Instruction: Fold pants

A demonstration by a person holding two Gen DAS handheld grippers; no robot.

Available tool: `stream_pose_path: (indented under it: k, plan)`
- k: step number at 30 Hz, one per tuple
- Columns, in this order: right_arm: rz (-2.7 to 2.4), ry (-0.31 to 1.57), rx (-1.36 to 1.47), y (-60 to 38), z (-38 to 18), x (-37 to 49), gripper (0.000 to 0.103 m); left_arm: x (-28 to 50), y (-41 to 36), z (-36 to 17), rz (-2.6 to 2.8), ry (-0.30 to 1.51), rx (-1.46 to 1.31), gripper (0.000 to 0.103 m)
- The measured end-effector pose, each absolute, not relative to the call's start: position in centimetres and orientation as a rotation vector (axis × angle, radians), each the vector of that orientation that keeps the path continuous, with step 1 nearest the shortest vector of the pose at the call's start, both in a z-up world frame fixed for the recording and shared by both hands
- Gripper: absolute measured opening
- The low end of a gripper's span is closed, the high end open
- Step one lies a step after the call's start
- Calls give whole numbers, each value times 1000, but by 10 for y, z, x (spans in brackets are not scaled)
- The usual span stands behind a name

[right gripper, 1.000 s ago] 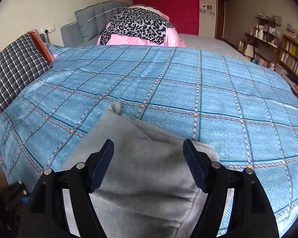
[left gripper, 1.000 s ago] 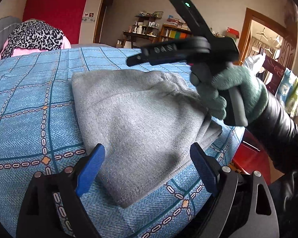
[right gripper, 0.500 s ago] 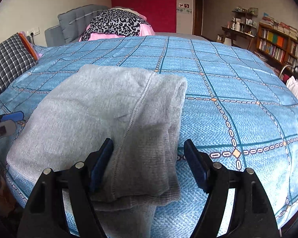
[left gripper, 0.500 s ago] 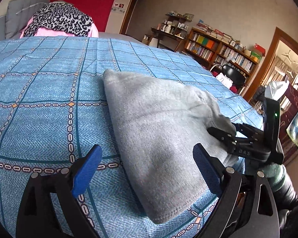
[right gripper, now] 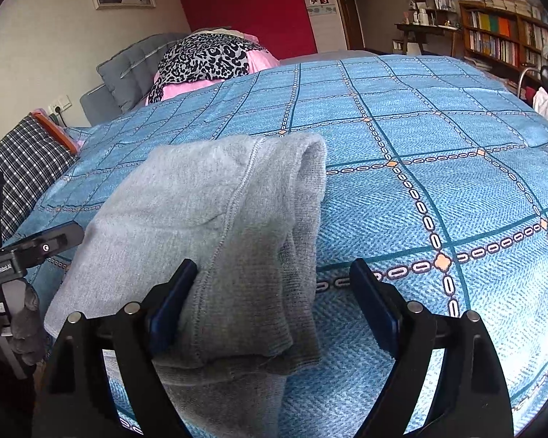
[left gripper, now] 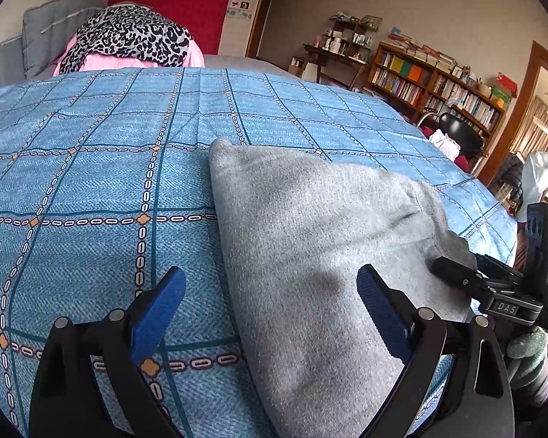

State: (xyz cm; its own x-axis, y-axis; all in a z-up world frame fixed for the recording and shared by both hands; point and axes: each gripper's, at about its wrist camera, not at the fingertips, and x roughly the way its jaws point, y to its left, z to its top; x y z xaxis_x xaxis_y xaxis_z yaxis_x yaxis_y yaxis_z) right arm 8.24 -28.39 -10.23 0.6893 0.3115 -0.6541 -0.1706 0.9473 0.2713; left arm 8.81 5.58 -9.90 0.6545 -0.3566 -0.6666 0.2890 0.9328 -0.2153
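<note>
The grey pants [left gripper: 310,255] lie folded into a compact stack at the near edge of the bed [left gripper: 91,182]. Left gripper [left gripper: 270,303] and right gripper [right gripper: 270,299] both stand apart, clamping nothing. Folding appears nearly complete; only straightening remains.

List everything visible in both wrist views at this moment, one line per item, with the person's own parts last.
pants: one, grey, folded, near edge of bed
bedspread: one, blue with chain-pattern grid, covering bed
leopard-print cloth: one, black and grey, on pink bedding at far end
pink bedding: one, pink, under leopard cloth
headboard: one, grey padded, far end
plaid pillow: one, black and white, bed's side
bookshelf: one, brown, along wall
red panel: one, red, far wall
left gripper: one, black with blue pads, open over pants
right gripper: one, black with blue pads, open astride pants
gloved hand: one, grey, holding left gripper
</note>
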Motion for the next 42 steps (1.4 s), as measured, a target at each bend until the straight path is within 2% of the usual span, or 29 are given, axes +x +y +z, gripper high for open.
stream_pose_path:
  k: [8, 17, 32, 42]
  plan:
    - [294, 777, 278, -295, -96, 98, 93, 102, 46, -102, -361, 793, -58, 94]
    - [313, 823, 376, -313, -105, 127, 93, 115, 38, -107, -380, 829, -33, 94]
    - [396, 886, 392, -311, -107, 136, 95, 144, 40, -126, -532, 997, -185, 94]
    - [490, 942, 336, -283, -111, 127, 94, 151, 39, -125, -584, 1029, -198, 94]
